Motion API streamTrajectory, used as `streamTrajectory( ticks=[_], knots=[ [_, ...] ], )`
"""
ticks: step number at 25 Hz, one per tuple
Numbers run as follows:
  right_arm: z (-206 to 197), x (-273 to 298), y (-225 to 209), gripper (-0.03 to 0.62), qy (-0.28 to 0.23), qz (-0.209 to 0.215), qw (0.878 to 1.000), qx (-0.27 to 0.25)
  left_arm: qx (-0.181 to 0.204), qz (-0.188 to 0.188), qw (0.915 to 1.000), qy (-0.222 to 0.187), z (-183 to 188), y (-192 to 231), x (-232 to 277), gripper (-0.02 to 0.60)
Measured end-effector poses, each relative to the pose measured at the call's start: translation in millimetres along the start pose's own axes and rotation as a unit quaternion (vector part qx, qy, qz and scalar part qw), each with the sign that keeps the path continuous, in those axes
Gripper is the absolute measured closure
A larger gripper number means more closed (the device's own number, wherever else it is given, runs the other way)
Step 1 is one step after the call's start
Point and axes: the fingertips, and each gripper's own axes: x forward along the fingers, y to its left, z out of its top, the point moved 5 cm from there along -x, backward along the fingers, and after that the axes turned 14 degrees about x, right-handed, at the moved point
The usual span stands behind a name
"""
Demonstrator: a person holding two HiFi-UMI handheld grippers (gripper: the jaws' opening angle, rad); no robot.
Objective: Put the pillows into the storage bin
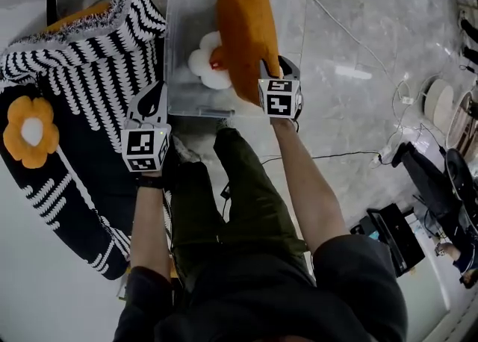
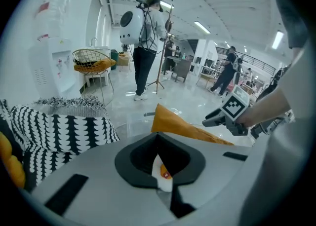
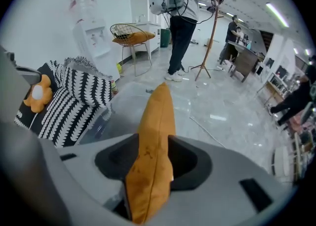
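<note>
My right gripper [image 1: 270, 81] is shut on the lower corner of an orange pillow [image 1: 245, 27], which stands on end over the clear storage bin [image 1: 173, 49]. In the right gripper view the orange pillow [image 3: 154, 141] fills the space between the jaws. A white flower pillow [image 1: 203, 64] with an orange centre lies inside the bin. My left gripper [image 1: 154, 98] hangs just outside the bin's left wall, above a black-and-white striped cushion [image 1: 82, 79]. Its jaws stand a narrow gap apart with nothing held, and the white flower pillow [image 2: 160, 168] shows through the gap.
An orange flower pillow [image 1: 30, 131] lies on the striped cushion at the far left. The person's legs [image 1: 246, 184] stand against the bin's near side. Cables and a power strip [image 1: 388, 155] lie on the marble floor to the right. People [image 2: 145, 47] stand further off.
</note>
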Motion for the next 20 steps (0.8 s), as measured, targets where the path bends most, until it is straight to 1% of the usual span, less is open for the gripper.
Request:
streamTrajectory(
  ticks=[3, 6, 7, 9, 11, 13, 15, 18, 20],
  knots=[
    [8.5, -8.9, 2.0, 0.408, -0.004, 0.005, 1.0, -0.009, -0.006, 0.016, 0.9998, -0.006, 5.1, 10.3, -10.5, 0.577],
    [33.7, -12.3, 19.1, 0.408, -0.018, 0.027, 0.999, -0.033, -0.014, 0.039, 0.9991, -0.014, 9.8, 25.5, -26.2, 0.577],
    [44.0, -14.5, 29.6, 0.396, -0.024, 0.039, 0.998, -0.046, -0.017, 0.048, 0.9985, -0.016, 11.6, 32.5, -34.3, 0.577],
    [65.6, -22.6, 58.7, 0.348, -0.034, 0.069, 0.994, -0.083, -0.025, 0.075, 0.9967, -0.022, 16.3, 49.4, -57.0, 0.578],
    [85.2, -35.9, 95.5, 0.297, -0.046, 0.104, 0.985, -0.128, -0.037, 0.106, 0.9933, -0.027, 17.7, 66.5, -87.8, 0.577],
    [104.4, -52.0, 139.9, 0.243, -0.062, 0.141, 0.973, -0.173, -0.055, 0.141, 0.9879, -0.033, 12.5, 84.8, -121.6, 0.577],
    [124.0, -68.2, 188.1, 0.198, -0.081, 0.179, 0.956, -0.22, -0.074, 0.178, 0.9804, -0.04, 3.1, 104.5, -154.7, 0.577],
    [148.6, -91.8, 259.3, 0.168, -0.111, 0.224, 0.924, -0.291, -0.101, 0.229, 0.9669, -0.047, -15.9, 131.0, -201.5, 0.578],
    [158.1, -108.1, 303.6, 0.163, -0.132, 0.241, 0.902, -0.333, -0.115, 0.256, 0.9586, -0.051, -33.7, 145.7, -229.5, 0.578]
  ],
)
